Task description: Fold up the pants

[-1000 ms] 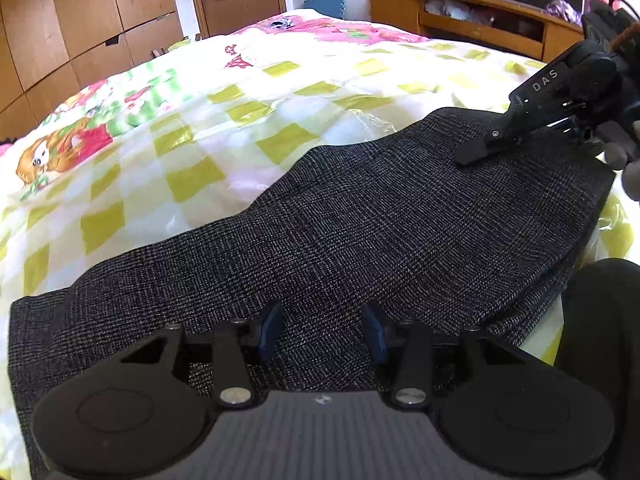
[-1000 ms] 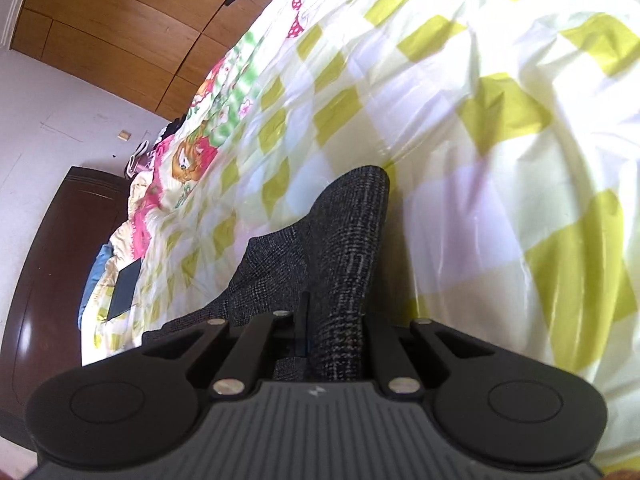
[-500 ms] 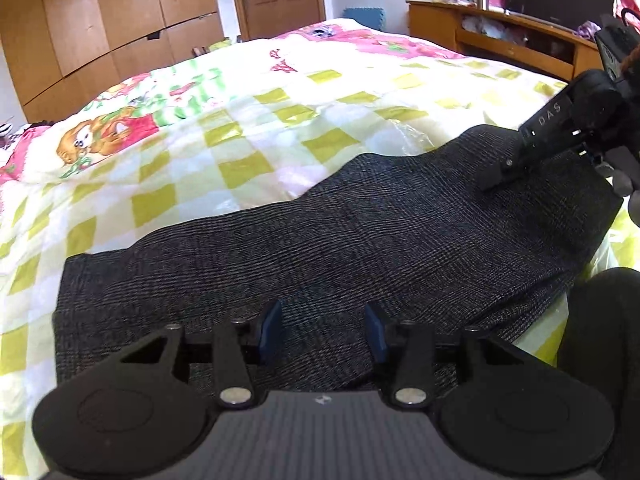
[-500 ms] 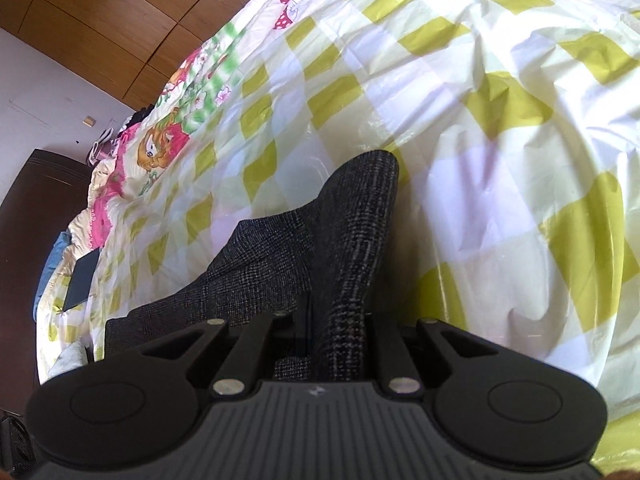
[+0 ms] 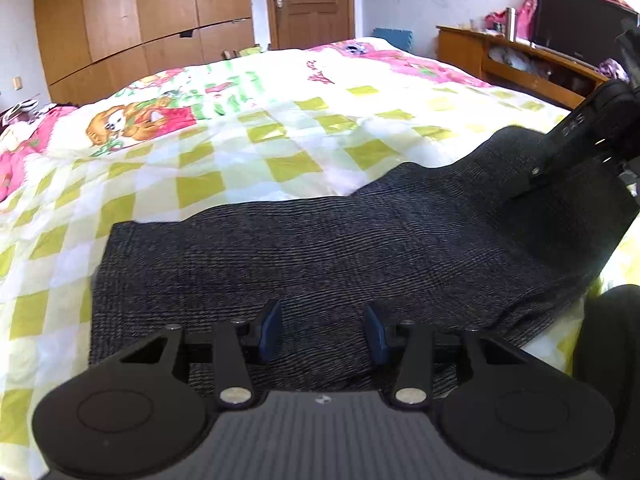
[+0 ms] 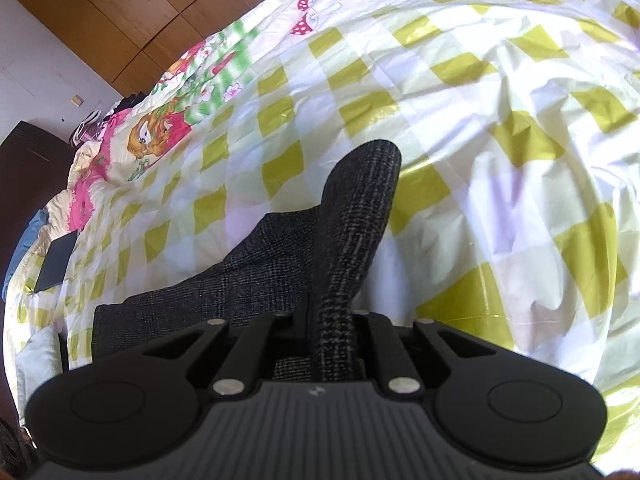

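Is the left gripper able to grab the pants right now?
Probably yes. The left gripper is open right over the pants, with nothing in between. The right gripper already pinches a fold.

Right tongs [image 6: 332, 332] closing, a raised fold of dark checked pants [image 6: 352, 220] between them, above yellow-checked bedspread [image 6: 500, 140].

Left wrist view: I look down across the pants [image 5: 360, 248] from close, bed [image 5: 240, 152] beyond, door at top.
Right wrist view: I look steeply down, very near the cloth [image 6: 352, 216].
Shared: pants and checked bedcover.
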{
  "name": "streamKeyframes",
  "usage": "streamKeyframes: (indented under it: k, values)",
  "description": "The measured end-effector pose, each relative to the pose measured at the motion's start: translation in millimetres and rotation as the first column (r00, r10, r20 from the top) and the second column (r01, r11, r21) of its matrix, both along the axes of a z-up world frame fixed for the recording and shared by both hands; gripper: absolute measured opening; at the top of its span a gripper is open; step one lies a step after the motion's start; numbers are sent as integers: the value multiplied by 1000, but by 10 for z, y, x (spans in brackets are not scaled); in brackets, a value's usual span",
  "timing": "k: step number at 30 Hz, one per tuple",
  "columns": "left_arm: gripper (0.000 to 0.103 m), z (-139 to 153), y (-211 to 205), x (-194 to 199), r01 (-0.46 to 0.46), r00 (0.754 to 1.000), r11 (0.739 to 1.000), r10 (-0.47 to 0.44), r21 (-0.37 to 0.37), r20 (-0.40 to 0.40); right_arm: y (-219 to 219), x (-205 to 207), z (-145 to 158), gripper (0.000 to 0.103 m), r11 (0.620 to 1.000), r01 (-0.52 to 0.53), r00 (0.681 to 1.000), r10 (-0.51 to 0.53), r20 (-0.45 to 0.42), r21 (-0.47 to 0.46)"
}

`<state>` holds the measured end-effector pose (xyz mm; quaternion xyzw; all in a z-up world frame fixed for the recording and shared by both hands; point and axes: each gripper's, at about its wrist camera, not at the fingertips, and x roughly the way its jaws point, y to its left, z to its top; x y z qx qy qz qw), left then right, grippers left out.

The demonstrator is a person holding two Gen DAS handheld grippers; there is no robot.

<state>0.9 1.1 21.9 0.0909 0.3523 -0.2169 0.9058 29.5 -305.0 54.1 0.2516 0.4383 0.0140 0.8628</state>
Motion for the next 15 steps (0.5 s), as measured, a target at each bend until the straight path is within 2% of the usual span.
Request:
streamKeyframes:
  k: [7, 15]
  values:
    - [57, -81, 313, 32, -66, 998, 996, 65, -66, -23, 211, 49, 21, 10, 998, 9, 1000, -10, -21, -54]
    - [59, -145, 491, -4, -75, 997, 991, 72, -109, -30, 307, 36, 50, 10, 996, 25, 999, -27, -21, -87]
